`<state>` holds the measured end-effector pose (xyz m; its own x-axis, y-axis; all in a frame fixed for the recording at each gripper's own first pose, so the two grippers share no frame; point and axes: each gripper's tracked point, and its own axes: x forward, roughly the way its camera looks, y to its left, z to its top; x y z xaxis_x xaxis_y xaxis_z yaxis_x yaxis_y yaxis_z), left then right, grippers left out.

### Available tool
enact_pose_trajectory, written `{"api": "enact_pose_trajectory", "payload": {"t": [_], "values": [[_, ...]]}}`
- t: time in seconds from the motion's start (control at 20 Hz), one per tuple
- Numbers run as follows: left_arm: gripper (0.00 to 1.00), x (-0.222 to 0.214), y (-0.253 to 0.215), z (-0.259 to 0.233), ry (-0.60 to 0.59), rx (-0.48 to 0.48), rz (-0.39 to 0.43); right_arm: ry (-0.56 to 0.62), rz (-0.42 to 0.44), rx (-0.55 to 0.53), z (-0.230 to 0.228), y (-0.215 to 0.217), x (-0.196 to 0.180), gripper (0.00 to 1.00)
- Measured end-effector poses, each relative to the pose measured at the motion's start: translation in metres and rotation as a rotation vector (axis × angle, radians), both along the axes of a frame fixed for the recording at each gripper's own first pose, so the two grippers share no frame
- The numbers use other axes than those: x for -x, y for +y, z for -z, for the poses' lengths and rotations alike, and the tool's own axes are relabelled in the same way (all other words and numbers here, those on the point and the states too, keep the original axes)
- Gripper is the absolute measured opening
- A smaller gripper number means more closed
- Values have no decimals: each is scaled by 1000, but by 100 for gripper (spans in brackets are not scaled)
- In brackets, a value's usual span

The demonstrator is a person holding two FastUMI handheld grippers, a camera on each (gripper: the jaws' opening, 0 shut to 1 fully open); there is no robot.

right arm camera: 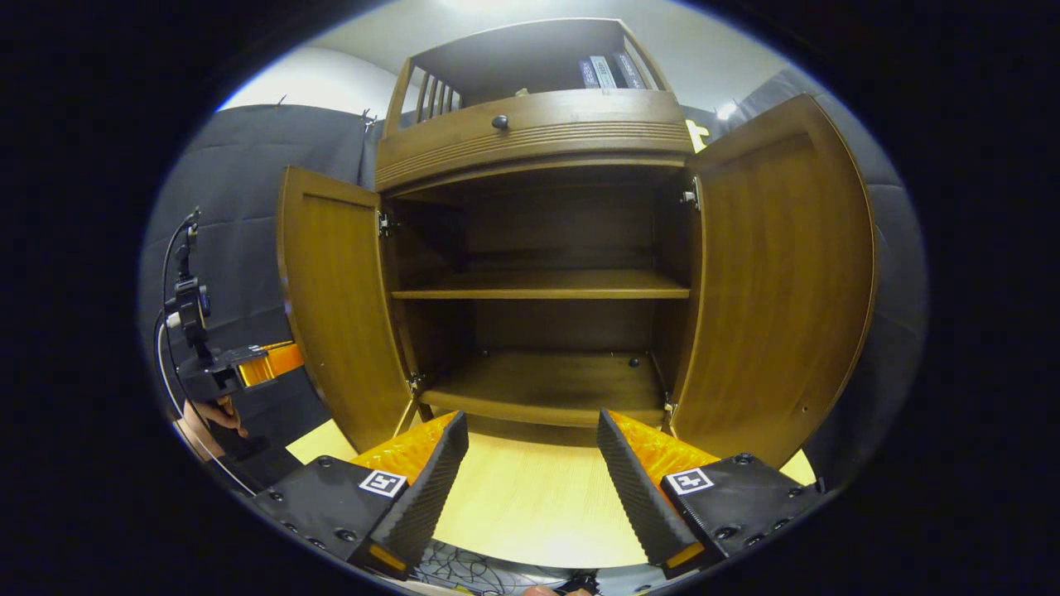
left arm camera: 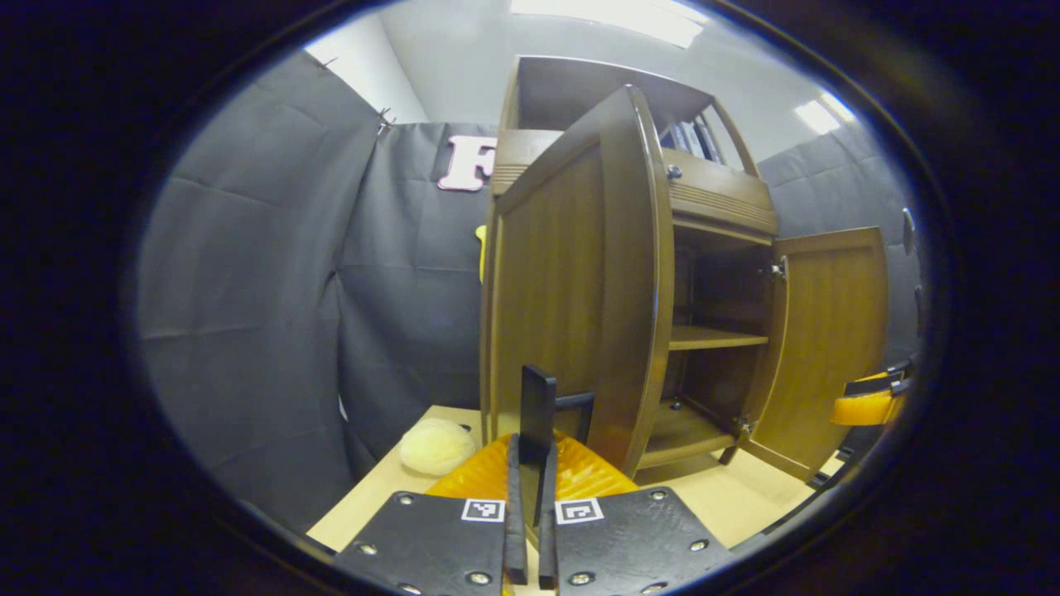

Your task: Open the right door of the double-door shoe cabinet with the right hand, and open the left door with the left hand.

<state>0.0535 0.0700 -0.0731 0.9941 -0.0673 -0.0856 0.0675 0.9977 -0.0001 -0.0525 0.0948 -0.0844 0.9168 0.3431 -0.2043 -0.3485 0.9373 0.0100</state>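
A: While both doors stand swung out, log the state. Right door is wide open, and the left door too; in the right gripper view the cabinet shows its shelf and floor bare.

B: Agreed. Right gripper: fingers spread well apart, nothing between them, hanging over the table just in front of the cabinet, touching neither door.

A: Left gripper?

B: In the left gripper view its fingers are pressed together on a thin dark upright piece, which I take to be the left door's handle. The door's edge rises right behind it. I judge it clamped, though the contact itself is hard to make out.

A: The left gripper also shows in the right gripper view, off to the side of the left door, with a hand beneath it.

B: Noted. A pale round thing lies on the table beside the cabinet; not part of the task.

A: Progress?

B: Judged from the door positions, both openings are done. What's left, at most, is letting go of the left handle and drawing back. Risk: pulling away while clamped could swing that door.
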Motion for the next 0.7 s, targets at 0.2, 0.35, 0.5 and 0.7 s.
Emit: {"api": "enact_pose_trajectory", "payload": {"t": [0.2, 0.35, 0.5, 0.7], "values": [[7, 1, 52, -14, -30, -45, 10, -41, 58, 25, -13, -22, -18, 95], [7, -5, 69, -18, -31, -85, 101, -49, 101, 75, -18, -42, -30, 94], [7, -14, 89, -20, -24, -98, 140, -55, 133, 107, -31, -53, -39, 95], [7, -15, 96, -26, -35, -81, 161, -127, 176, 131, -68, -70, -47, 95]]}}
